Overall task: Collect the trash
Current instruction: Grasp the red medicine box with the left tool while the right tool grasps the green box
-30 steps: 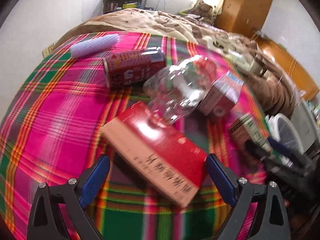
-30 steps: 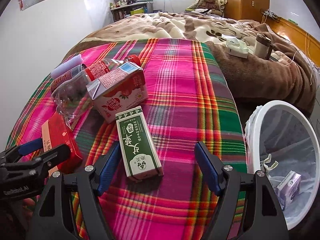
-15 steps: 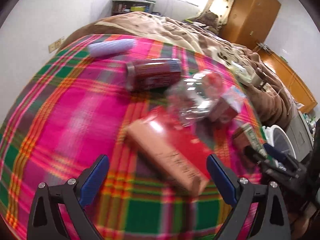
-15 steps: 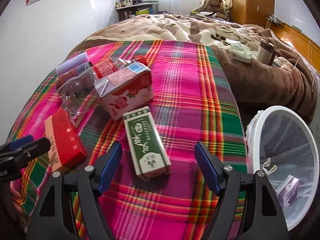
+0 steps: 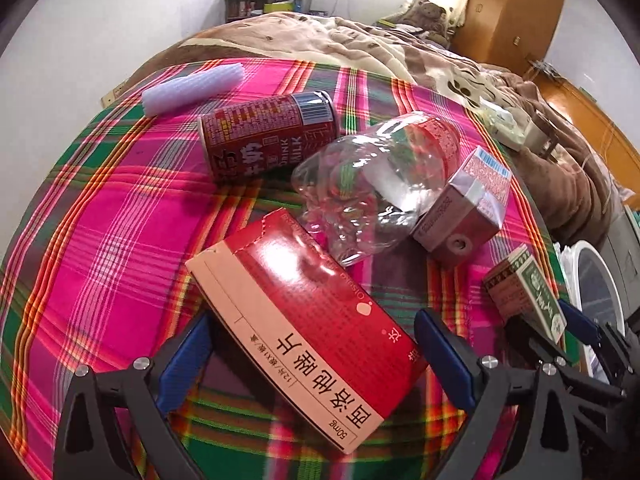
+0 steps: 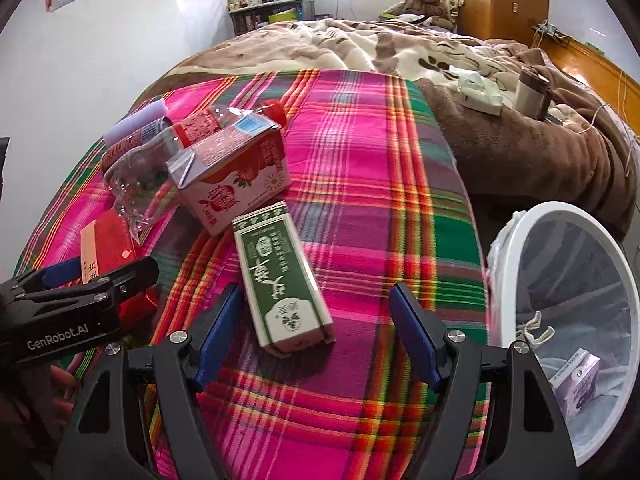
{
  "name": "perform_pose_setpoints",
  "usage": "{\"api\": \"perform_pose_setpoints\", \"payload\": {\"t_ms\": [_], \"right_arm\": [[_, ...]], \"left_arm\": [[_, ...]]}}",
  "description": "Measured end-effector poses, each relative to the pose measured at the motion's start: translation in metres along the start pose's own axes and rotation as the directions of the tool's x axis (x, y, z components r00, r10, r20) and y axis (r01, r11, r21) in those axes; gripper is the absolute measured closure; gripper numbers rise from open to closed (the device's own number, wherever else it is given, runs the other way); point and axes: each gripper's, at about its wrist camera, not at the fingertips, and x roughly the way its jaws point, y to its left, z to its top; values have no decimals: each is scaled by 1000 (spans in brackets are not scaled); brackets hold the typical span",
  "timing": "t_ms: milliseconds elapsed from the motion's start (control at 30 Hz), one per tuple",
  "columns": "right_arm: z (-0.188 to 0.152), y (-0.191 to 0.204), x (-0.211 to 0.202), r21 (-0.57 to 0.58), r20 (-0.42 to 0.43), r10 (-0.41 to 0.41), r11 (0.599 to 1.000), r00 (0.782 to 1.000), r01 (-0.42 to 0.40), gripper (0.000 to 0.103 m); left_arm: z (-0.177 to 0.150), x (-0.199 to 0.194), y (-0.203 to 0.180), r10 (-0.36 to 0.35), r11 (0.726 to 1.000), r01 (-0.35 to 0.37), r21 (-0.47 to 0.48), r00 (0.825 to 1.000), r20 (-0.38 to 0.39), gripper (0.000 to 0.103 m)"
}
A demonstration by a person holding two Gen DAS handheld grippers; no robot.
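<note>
I'm looking down both grippers at a bed covered by a pink-green plaid blanket [image 6: 360,168], trash scattered on it.

Left gripper [image 5: 312,356]: jaws spread wide, nothing clamped. The red box [image 5: 304,336] lies flat on the blanket with its near end between the blue pads; I see a gap on the left side, and on the right the box corner sits just beside the pad, can't tell if it touches.

Right gripper [image 6: 316,336]: jaws released, wide apart. The green box [image 6: 280,276] lies flat, its near end between the pads, clear gaps on both sides, not gripped.

Other trash on the blanket, seen from the left wrist: crushed clear bottle [image 5: 372,188] lying on its side just past the red box, touching it. Red milk can [image 5: 268,136] on its side behind the bottle. Pale foam roll [image 5: 192,88] farther back, apart from the can. Strawberry carton [image 5: 464,208] tipped over to the right of the bottle, touching it. Green box sits near the right edge of that view.

White bin [image 6: 568,320] stands beside the bed, at the right in the right wrist view, lined with a bag; a small purple carton [image 6: 576,384] lies inside it.

Brown fleece bedding [image 6: 520,152] lies past the plaid, with a tissue box [image 6: 480,96] and a cup [image 6: 530,90] on it.
</note>
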Motion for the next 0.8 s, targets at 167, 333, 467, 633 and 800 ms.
{"api": "perform_pose_setpoints", "payload": {"t_ms": [167, 333, 467, 633, 800], "right_arm": [[-4, 4, -2, -24, -5, -11, 1000, 1000, 11, 27], [-4, 7, -3, -32, -2, -5, 999, 1000, 5, 27], [-3, 13, -2, -33, 0, -3, 999, 1000, 3, 27], [-4, 20, -6, -55, 25, -11, 998, 1000, 12, 27], [-4, 17, -6, -38, 37, -8, 999, 999, 9, 27]], "left_arm": [[-11, -11, 16, 13, 997, -13, 75, 1000, 7, 1], [-20, -15, 47, 74, 995, -74, 74, 997, 4, 2], [-15, -14, 53, 29, 998, -29, 51, 1000, 12, 2], [-4, -8, 54, 7, 1000, -7, 23, 1000, 21, 2], [-4, -10, 58, -11, 1000, 11, 10, 999, 47, 11]]}}
